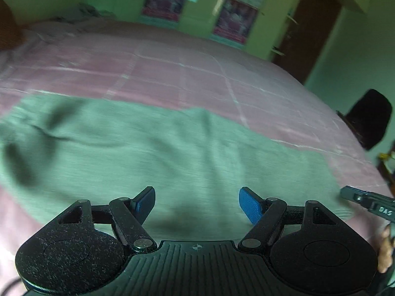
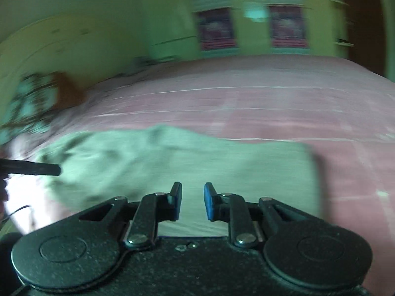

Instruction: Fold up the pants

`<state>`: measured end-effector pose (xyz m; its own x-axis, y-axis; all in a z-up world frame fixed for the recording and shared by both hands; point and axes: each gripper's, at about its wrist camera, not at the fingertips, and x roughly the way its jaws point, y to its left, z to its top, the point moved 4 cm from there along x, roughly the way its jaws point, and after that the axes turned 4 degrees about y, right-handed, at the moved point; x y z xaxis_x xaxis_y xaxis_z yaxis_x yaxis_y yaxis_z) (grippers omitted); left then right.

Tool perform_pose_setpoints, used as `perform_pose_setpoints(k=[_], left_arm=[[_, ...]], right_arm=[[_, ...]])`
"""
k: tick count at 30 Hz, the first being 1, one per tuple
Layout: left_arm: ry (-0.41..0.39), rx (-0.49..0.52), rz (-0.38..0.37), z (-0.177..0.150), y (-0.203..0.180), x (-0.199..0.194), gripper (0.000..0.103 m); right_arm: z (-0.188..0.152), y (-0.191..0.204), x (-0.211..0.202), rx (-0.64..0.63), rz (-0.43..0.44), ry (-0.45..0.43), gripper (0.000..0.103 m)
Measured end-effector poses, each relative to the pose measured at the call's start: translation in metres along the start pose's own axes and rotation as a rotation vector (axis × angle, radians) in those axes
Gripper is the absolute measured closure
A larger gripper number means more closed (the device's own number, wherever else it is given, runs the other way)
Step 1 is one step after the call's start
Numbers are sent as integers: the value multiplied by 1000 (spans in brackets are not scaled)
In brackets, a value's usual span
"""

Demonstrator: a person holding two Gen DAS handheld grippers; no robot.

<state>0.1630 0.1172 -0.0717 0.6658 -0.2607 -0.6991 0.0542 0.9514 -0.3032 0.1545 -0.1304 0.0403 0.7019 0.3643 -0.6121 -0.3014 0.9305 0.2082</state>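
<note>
Pants [image 1: 172, 153] lay flat on the pink bedsheet [image 1: 197, 74], long axis running left-right across both views. Left gripper [image 1: 197, 203] was wide open, right gripper [image 2: 193, 201] part open; both empty, just above near edge.

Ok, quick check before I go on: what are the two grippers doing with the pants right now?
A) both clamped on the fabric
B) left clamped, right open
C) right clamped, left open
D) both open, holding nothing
D: the left gripper and right gripper each show a clear gap between their blue pads, with the grey-green pants lying flat on the pink bedsheet beyond them, ungripped.
</note>
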Motion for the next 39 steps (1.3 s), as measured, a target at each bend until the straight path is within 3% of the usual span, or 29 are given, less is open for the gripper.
perform_pose_setpoints(k=[5, 10, 13, 16, 20, 23, 31, 33, 39], left_arm=[[105, -8, -42, -10, -39, 43, 28], [126, 13, -32, -16, -57, 55, 28], [142, 36, -36, -20, -67, 59, 41], [148, 54, -32, -20, -71, 59, 42], [145, 95, -12, -18, -75, 60, 62], [130, 93, -15, -17, -72, 58, 68], [80, 139, 0, -16, -78, 46, 74], [67, 130, -4, -13, -77, 42, 81], [52, 116, -26, -10, -71, 30, 81]], right_arm=[[-14, -55, -16, 74, -93, -18, 82], [-30, -72, -11, 111, -117, 0, 82], [-30, -73, -5, 107, -125, -1, 82], [-31, -76, -1, 115, -144, 10, 80], [-34, -83, 0, 121, -153, 23, 79], [-35, -83, 2, 119, -157, 29, 79], [-37, -82, 6, 98, -169, 45, 79], [-37, -83, 7, 97, -170, 49, 78], [-37, -86, 8, 101, -161, 44, 78]])
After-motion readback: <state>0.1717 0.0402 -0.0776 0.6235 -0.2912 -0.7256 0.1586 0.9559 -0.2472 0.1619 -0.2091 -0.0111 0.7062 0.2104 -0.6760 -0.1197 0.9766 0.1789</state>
